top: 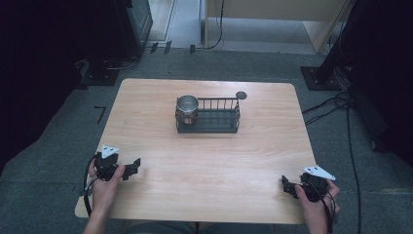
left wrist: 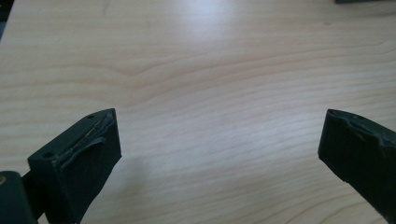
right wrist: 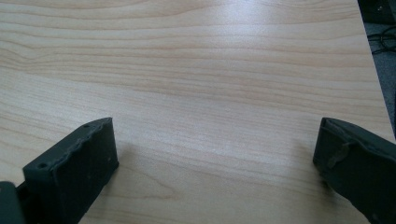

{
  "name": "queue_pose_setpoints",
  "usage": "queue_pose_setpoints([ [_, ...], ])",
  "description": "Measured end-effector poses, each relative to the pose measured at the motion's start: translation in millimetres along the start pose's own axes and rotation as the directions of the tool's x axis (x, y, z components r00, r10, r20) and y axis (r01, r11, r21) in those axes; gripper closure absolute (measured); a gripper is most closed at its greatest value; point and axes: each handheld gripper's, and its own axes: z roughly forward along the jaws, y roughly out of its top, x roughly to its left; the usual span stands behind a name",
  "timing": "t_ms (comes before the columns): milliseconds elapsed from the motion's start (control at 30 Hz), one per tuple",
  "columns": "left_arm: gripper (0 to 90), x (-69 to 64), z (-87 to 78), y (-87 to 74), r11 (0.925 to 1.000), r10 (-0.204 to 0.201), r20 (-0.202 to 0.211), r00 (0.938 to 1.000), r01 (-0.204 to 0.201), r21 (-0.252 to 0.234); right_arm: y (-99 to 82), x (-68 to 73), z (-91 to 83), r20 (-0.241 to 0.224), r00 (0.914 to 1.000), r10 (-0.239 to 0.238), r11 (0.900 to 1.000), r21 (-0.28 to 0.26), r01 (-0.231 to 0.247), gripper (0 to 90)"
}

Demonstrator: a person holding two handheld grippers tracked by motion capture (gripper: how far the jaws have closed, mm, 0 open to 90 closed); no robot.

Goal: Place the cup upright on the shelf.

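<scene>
A shiny metal cup [top: 187, 108] stands in the left end of a dark wire rack [top: 214, 117] at the back middle of the wooden table [top: 204, 161]. A small dark round disc [top: 241, 95] lies behind the rack's right end. My left gripper [top: 132, 168] rests near the front left edge, held by a hand, jaws wide apart in the left gripper view [left wrist: 219, 140] with only bare wood between them. My right gripper [top: 288, 186] sits at the front right corner, likewise open [right wrist: 215, 149] over bare wood.
Black stands and cables [top: 336, 105] lie on the grey floor right of the table. Dark equipment stands at the back left. The table's right edge [right wrist: 373, 70] runs close to the right gripper.
</scene>
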Motion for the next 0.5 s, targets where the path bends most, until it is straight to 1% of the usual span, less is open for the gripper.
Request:
queue_pose_setpoints([
  [33, 0.0, 0.0, 0.0, 0.0, 1.0000, 0.000, 0.000, 1.0000, 0.000, 0.000, 0.0, 0.0, 0.0, 0.000, 1.0000, 0.000, 1.0000, 0.000, 0.000, 0.0],
  [67, 0.0, 5.8, -0.9, -6.8, 0.9999, -0.007, -0.009, 0.9999, 0.007, 0.008, 0.0, 0.0, 0.0, 0.000, 1.0000, 0.000, 1.0000, 0.000, 0.000, 0.0],
  [167, 0.0, 13.9, -2.8, -18.8, 0.9997, -0.012, -0.024, 0.9996, 0.012, 0.020, 0.0, 0.0, 0.0, 0.000, 1.0000, 0.000, 1.0000, 0.000, 0.000, 0.0],
  [200, 0.0, 16.9, -4.5, -21.8, 0.9995, -0.022, -0.020, 0.9996, 0.023, 0.022, 0.0, 0.0, 0.0, 0.000, 1.0000, 0.000, 1.0000, 0.000, 0.000, 0.0],
  [233, 0.0, 19.1, -7.0, -23.2, 0.9994, -0.032, -0.010, 0.9994, 0.032, 0.013, -0.1, 0.0, -0.1, 0.000, 1.0000, -0.001, 1.0000, 0.000, 0.001, 0.0],
  [267, 0.0, 19.1, -7.0, -23.2, 0.9994, -0.032, -0.010, 0.9994, 0.032, 0.013, -0.1, -0.1, 0.0, 0.000, 1.0000, -0.001, 1.0000, 0.000, 0.001, 0.0],
  [300, 0.0, 20.8, -10.0, -24.4, 0.9999, -0.006, -0.032, 0.9995, 0.007, 0.010, 0.0, -0.1, 0.0, 0.000, 1.0000, -0.001, 1.0000, 0.000, 0.001, 0.0],
  [333, 0.0, 21.6, -10.5, -25.8, 0.9998, 0.012, -0.044, 0.9990, -0.011, 0.018, 0.0, -0.1, 0.0, 0.000, 1.0000, -0.001, 1.0000, 0.000, 0.001, 0.0],
  [467, 0.0, 22.7, -10.9, -29.2, 0.9994, 0.021, -0.032, 0.9992, -0.020, 0.028, -0.1, 0.0, 0.0, 0.000, 1.0000, -0.001, 1.0000, 0.000, 0.001, 0.0],
  [500, 0.0, 20.5, -10.5, -30.9, 0.9982, 0.043, -0.059, 0.9973, -0.040, 0.044, -0.1, 0.0, 0.0, 0.000, 1.0000, 0.000, 1.0000, 0.000, 0.000, 0.0],
])
